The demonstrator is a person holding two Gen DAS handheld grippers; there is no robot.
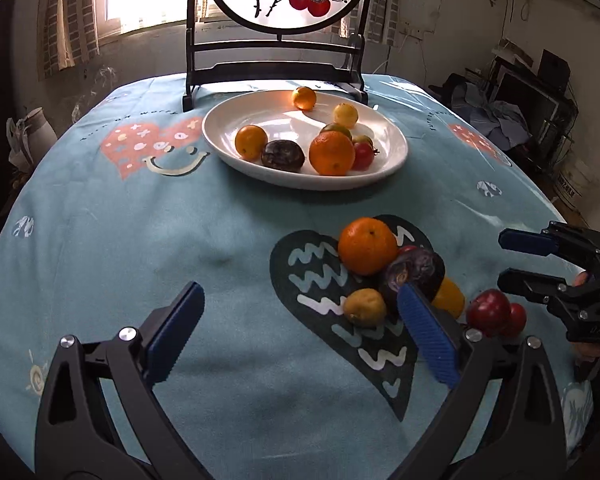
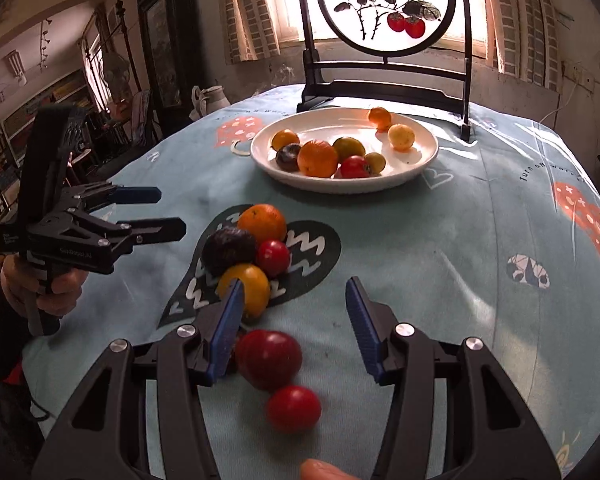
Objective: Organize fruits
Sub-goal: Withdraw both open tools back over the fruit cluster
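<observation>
A white plate (image 1: 224, 148) (image 2: 428, 160) at the far middle of the blue tablecloth holds several fruits: oranges, a dark purple one, small yellow and red ones. Nearer lies a loose pile: an orange (image 1: 367, 245) (image 2: 262, 222), a dark purple fruit (image 1: 416, 272) (image 2: 228, 250), a yellow-orange fruit (image 2: 246, 288) and a small yellowish one (image 1: 364, 306). My left gripper (image 1: 300, 320) (image 2: 172, 212) stands wide open left of the pile, its right finger overlapping the dark fruit in view. My right gripper (image 2: 296, 312) (image 1: 502, 258) is open over a dark red fruit (image 2: 270, 358) (image 1: 490, 312) and a red tomato (image 2: 294, 408); nothing is gripped.
A round painted screen in a black frame (image 1: 276, 60) (image 2: 384, 80) stands just behind the plate. A white jug (image 1: 36, 128) (image 2: 212, 98) sits beyond the table's left edge. A hand (image 2: 48, 292) holds the left gripper. Room clutter surrounds the table.
</observation>
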